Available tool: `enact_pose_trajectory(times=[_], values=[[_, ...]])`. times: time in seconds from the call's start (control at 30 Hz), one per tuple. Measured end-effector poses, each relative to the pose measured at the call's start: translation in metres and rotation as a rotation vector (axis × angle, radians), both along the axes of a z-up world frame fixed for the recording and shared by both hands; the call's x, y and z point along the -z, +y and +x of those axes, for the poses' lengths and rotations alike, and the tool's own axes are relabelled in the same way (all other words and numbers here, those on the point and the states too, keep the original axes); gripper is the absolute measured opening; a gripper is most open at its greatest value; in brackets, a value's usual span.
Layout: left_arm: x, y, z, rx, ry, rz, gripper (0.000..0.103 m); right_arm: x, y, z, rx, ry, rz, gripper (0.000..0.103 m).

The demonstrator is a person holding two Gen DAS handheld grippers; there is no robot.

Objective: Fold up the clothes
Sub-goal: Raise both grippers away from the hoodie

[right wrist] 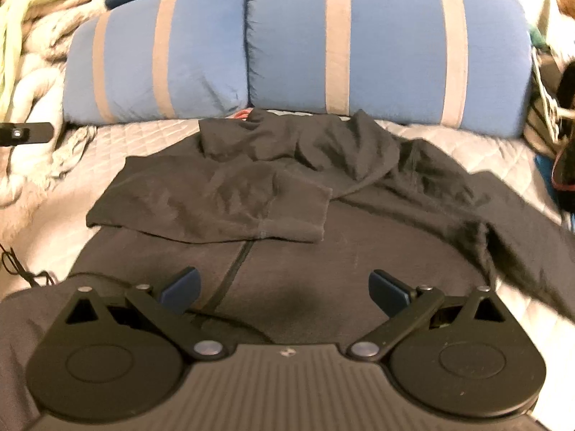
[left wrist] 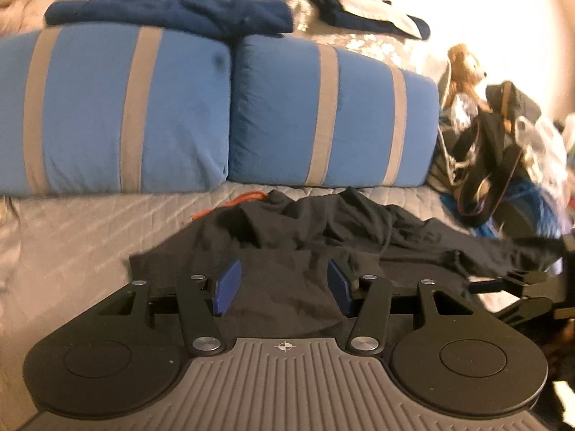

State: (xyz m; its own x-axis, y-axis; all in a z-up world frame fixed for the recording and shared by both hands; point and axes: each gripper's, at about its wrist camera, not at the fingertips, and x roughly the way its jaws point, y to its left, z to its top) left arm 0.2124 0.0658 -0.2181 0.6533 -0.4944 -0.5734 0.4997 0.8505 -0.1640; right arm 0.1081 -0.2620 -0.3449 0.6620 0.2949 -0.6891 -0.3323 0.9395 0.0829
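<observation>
Black zip jacket (right wrist: 287, 258) on bed (right wrist: 151, 136), one sleeve (right wrist: 215, 201) across chest: soft, limp, light. Left gripper (left wrist: 284, 285) and right gripper (right wrist: 284, 292) fingers spread, empty. Pinch hem or cuff.

The black hoodie (right wrist: 287, 258) is soft matt knit cloth on a quilted, faintly shiny grey bedspread (right wrist: 136, 136), the pillows (right wrist: 388, 43) are smooth blue cotton-like fabric, and the gripper (right wrist: 284, 292) is matt black plastic with metal pivots.
</observation>
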Motion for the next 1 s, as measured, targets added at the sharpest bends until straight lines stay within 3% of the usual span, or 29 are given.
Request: enact_pose_trajectory(times=[0.4, 0.5, 0.7, 0.8, 1.0], values=[[0.012, 0.04, -0.015, -0.1, -0.006, -0.012, 0.053, -0.039, -0.027, 0.024, -0.113, -0.158, -0.177, 0.103], [0.018, 0.044, -0.016, -0.123, 0.009, 0.01, 0.053, -0.038, -0.034, 0.031, -0.156, -0.158, -0.182, 0.103], [0.03, 0.05, -0.017, -0.169, 0.045, 0.052, 0.054, -0.029, -0.05, 0.052, -0.145, -0.016, -0.067, 0.103], [0.032, 0.049, -0.019, -0.173, 0.039, 0.069, 0.066, -0.024, -0.053, 0.06, -0.119, 0.042, -0.022, 0.103], [0.032, 0.044, -0.024, -0.159, -0.014, 0.116, 0.069, -0.022, -0.051, 0.061, -0.132, -0.001, -0.008, 0.103]])
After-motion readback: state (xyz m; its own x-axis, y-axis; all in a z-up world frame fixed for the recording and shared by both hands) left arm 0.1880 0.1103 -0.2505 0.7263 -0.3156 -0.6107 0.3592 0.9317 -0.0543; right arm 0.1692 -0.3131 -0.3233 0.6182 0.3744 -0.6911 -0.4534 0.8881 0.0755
